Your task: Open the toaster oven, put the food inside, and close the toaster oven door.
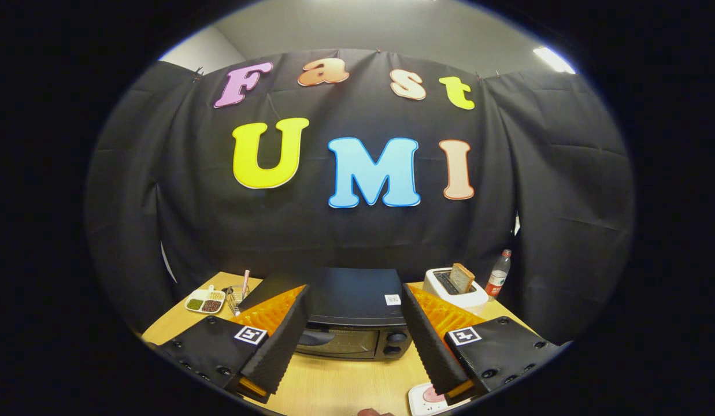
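The gripper [355, 323] is held wide open and empty above the counter [345, 387], with the closed toaster oven [351, 315] framed between its fingers.

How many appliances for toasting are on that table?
2. A black toaster oven sits just ahead of the open gripper, framed between its fingers. A white toaster with a bread slice stands beyond the right finger. Others may be hidden.

gripper camera faces toaster oven [348, 315], near, slightly above

No readable text: toaster oven [351, 315] sticker, bottle [498, 275] label too small; gripper [357, 341] open, bearing square markers.
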`<state>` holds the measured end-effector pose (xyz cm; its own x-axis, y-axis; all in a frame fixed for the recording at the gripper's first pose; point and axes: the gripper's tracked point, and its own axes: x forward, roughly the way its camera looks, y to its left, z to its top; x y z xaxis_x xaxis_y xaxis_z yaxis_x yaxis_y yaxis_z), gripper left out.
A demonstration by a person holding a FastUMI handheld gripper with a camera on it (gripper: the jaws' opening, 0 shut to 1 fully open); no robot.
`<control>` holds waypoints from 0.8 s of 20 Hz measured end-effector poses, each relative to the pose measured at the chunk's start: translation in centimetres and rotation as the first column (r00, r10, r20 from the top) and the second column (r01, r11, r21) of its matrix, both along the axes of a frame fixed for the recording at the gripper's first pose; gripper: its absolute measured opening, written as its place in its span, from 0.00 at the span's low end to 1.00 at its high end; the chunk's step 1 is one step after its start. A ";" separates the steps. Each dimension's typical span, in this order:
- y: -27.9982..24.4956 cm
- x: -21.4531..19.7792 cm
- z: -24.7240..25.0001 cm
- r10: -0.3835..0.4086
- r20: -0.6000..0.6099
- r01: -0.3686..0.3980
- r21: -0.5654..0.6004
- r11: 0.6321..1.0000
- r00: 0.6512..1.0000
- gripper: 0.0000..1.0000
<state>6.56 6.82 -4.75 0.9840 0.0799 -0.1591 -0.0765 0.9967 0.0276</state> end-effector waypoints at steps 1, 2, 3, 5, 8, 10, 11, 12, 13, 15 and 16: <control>0.2 0.3 -0.5 0.003 -0.005 -0.003 -0.003 1.000 1.000 0.98; 0.5 0.8 -0.8 0.000 -0.010 0.000 -0.004 1.000 1.000 0.98; 0.9 1.3 -1.2 -0.002 -0.017 0.002 0.000 1.000 1.000 0.98; 1.7 2.5 -2.1 0.001 -0.033 0.000 0.012 1.000 0.999 0.98; 2.9 4.2 -4.4 0.008 -0.093 -0.005 0.037 0.999 0.996 0.98; 3.9 5.1 -5.8 0.016 -0.129 -0.011 0.041 0.999 0.992 0.98; 4.3 5.4 -6.6 0.019 -0.145 -0.014 0.037 0.999 0.989 0.98; 4.9 5.7 -7.3 0.022 -0.157 -0.018 0.030 0.999 0.987 0.98; 5.4 6.0 -8.0 0.025 -0.170 -0.022 0.022 1.000 0.985 0.98; 6.5 6.3 -9.3 0.035 -0.195 -0.033 0.012 0.999 0.980 0.98; 6.9 6.5 -9.9 0.036 -0.208 -0.036 0.007 0.999 0.978 0.98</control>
